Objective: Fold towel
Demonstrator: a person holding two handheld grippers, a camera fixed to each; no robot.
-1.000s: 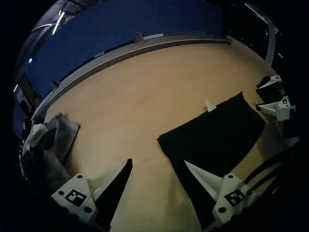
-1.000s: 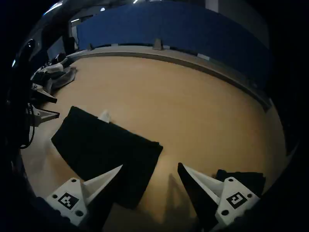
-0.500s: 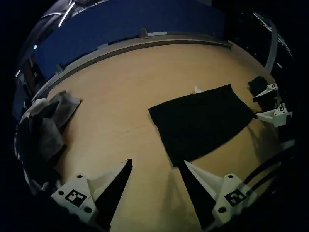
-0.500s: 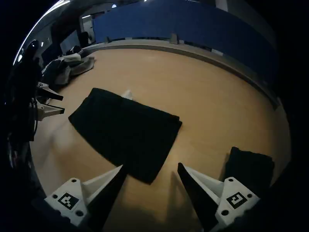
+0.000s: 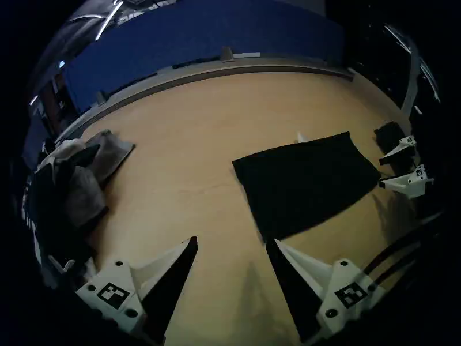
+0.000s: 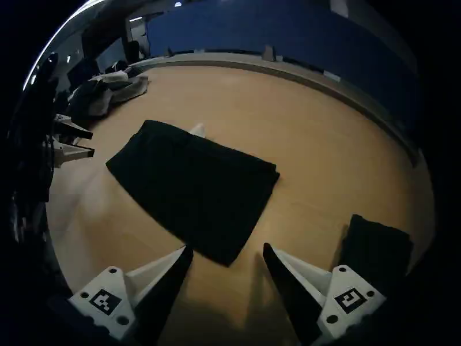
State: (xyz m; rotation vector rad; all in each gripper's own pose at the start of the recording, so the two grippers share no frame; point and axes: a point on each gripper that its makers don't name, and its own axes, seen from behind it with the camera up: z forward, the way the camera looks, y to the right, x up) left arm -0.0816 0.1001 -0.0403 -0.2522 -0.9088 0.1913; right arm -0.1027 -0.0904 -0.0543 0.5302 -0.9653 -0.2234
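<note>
The left gripper (image 5: 234,241) has two white, wedge-shaped fingers (image 5: 152,266) with black inner faces. Each finger's base carries a square black-and-white marker (image 5: 112,294) flanked by small round holes (image 5: 91,286). Black cables (image 5: 397,254) run along its near right. The right gripper (image 6: 226,246) is built alike, with matching markers.

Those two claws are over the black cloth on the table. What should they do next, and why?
Probably lower the left gripper and right gripper to the black towel, pinching its near corners: it lies flat on the table, with both grippers open and empty.
</note>
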